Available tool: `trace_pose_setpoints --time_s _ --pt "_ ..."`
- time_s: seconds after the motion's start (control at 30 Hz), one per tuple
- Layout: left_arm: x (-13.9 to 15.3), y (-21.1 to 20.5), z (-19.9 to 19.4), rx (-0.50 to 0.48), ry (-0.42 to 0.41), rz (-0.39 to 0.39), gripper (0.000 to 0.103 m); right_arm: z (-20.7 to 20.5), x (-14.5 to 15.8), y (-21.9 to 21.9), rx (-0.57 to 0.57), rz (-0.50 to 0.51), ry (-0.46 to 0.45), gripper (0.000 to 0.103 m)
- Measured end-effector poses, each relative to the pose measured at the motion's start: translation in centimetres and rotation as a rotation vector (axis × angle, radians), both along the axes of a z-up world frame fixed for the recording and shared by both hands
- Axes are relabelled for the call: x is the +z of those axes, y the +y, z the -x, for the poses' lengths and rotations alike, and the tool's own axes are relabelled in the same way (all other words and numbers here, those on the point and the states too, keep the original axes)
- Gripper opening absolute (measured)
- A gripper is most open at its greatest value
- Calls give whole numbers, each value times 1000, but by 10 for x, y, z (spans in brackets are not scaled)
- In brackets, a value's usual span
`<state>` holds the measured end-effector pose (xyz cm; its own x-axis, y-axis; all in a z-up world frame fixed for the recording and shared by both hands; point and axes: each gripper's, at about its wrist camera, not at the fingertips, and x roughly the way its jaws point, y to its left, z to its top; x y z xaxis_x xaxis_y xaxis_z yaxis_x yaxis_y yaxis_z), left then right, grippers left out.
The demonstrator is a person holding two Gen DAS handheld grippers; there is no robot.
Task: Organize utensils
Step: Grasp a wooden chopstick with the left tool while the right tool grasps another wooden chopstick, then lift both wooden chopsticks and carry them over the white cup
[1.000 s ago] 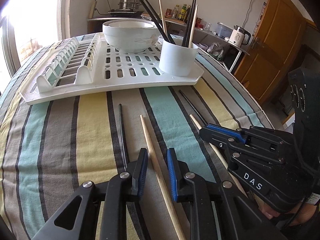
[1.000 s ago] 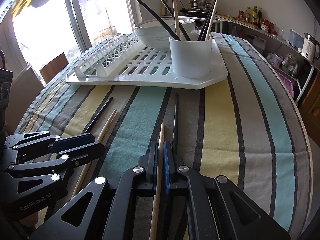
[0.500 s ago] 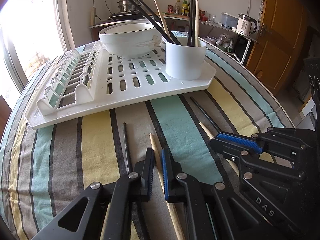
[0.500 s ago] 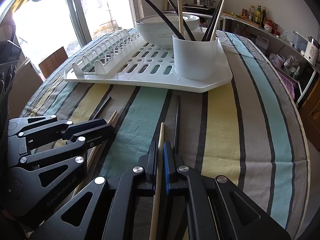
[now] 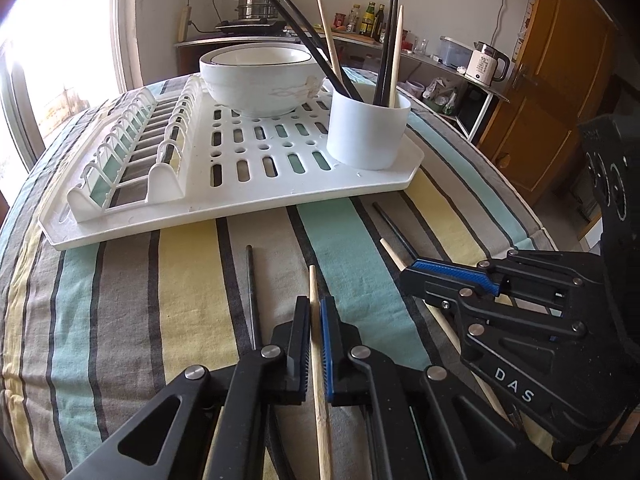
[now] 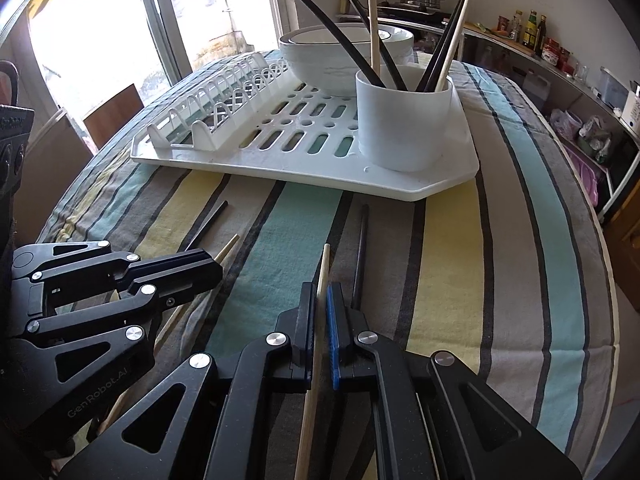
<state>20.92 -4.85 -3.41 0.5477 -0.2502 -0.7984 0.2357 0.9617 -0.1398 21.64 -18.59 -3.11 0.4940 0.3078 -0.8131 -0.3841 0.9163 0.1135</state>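
My left gripper point(image 5: 315, 312) is shut on a wooden chopstick point(image 5: 317, 344) near the table's front. A black chopstick point(image 5: 252, 296) lies on the cloth just to its left. My right gripper point(image 6: 321, 300) is shut on another wooden chopstick point(image 6: 322, 268), with a black chopstick point(image 6: 360, 256) lying just right of it. The white utensil cup point(image 5: 368, 132) stands on the front right corner of the white drying rack point(image 5: 256, 196) and holds several black and wooden chopsticks. The cup also shows in the right wrist view point(image 6: 404, 124). Each gripper shows in the other's view, side by side.
A white bowl point(image 5: 260, 76) sits on the rack behind the cup. The round table has a striped cloth point(image 5: 120, 300). A counter with bottles and a kettle point(image 5: 486, 62) stands behind, and a wooden door point(image 5: 560, 80) is at the right.
My left gripper has closed from open onto the wooden chopstick between its fingers and tilted up a little. My right gripper stays shut on its chopstick.
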Motion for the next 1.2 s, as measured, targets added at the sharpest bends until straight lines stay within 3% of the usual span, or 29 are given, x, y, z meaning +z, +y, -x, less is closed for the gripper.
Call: trace_pose_setpoints --time_s 0.2,0.57,1.2 --pt "25 4 9 -10 -53 39 5 12 24 -7 -5 -79 -68 5" --pt "97 18 31 -23 -220 101 5 35 88 -25 -38 -186 -245 5" --pt "146 11 25 -75 -333 139 5 38 129 -52 -82 -246 -377 5"
